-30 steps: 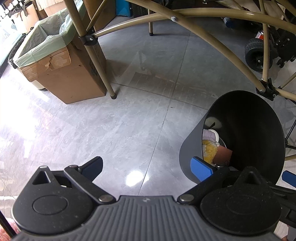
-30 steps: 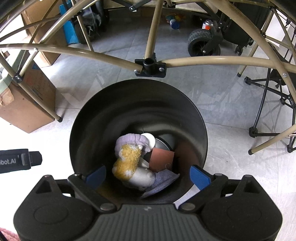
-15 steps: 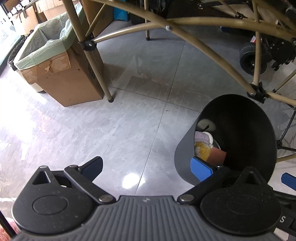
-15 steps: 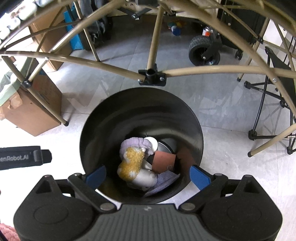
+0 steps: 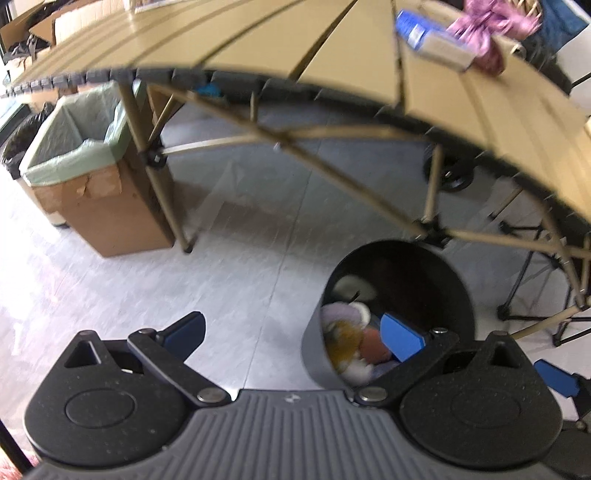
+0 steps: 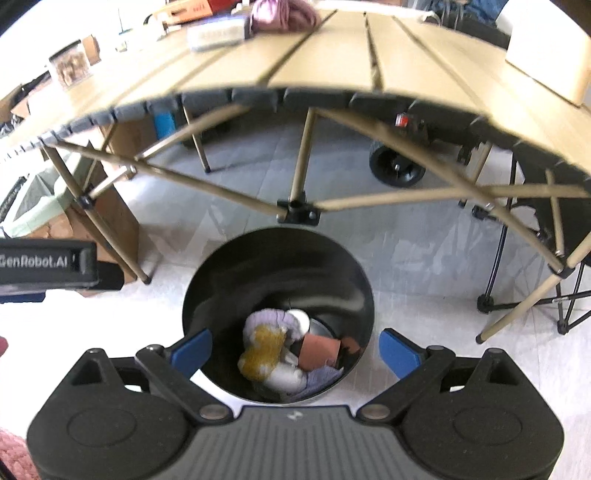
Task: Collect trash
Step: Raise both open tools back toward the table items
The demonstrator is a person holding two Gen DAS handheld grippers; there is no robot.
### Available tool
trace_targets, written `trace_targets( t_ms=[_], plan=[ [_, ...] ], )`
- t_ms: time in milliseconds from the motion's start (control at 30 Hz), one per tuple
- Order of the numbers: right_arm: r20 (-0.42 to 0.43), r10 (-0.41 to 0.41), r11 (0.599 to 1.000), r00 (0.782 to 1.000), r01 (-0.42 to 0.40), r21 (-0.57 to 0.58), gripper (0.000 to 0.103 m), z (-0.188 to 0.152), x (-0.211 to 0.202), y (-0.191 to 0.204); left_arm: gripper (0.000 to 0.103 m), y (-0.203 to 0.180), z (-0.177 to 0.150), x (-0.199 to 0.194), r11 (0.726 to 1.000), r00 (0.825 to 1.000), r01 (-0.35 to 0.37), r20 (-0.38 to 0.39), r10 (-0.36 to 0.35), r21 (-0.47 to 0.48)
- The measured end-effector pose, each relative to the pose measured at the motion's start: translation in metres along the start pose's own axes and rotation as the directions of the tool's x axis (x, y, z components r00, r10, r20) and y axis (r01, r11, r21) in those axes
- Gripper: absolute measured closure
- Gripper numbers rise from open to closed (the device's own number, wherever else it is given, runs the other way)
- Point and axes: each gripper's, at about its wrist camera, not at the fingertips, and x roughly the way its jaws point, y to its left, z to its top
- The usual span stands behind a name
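Observation:
A black round trash bin (image 6: 229, 273) stands on the grey floor in front of a tan folding table (image 6: 325, 62). Inside it lies trash (image 6: 266, 350): a yellow and white wad, a lilac piece, a brown card. My right gripper (image 6: 295, 350) hangs open above the bin's mouth, nothing between its blue pads. My left gripper (image 5: 295, 332) is open too, left of the bin (image 5: 436, 273), with its right pad over the bin's rim. On the tabletop lie a pink crumpled cloth (image 6: 282, 13) and a flat pale box (image 6: 218, 31).
A cardboard box lined with a green bag (image 5: 81, 162) stands at the left by a table leg (image 5: 162, 184). Table struts cross just behind the bin. A black wheel (image 6: 397, 168) and a black stand (image 6: 524, 295) are at the right.
Both grippers have risen and tilted up, so the tabletop and its items are now in view. The bin looks smaller and farther. Both stay open.

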Motion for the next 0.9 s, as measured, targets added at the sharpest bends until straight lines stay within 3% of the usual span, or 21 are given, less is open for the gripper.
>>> trace_targets(
  t_ms=[233, 467, 667, 900],
  plan=[
    [0.108, 0.016, 1.0, 0.994, -0.018, 0.02, 0.006, 0.001, -0.037, -0.014, 0.0, -0.011, 0.009, -0.032, 0.999, 0.994, 0.048, 0.103, -0.047, -0.009],
    [0.248, 0.029, 0.998, 0.968, -0.042, 0.045, 0.006, 0.003, -0.081, -0.029, 0.0, -0.03, 0.024, -0.06, 0.997, 0.974, 0.074, 0.213, -0.074, 0.007],
    [0.398, -0.021, 0.993, 0.917, -0.026, 0.112, 0.005, 0.016, -0.108, -0.059, 0.0, -0.061, 0.046, -0.066, 0.998, 0.939, 0.005, 0.343, -0.028, 0.067],
    [0.54, -0.116, 0.98, 0.834, 0.008, 0.199, 0.005, 0.031, -0.104, -0.099, 0.0, -0.095, 0.081, -0.045, 0.993, 0.905, -0.071, 0.424, 0.026, 0.092]
  ],
)
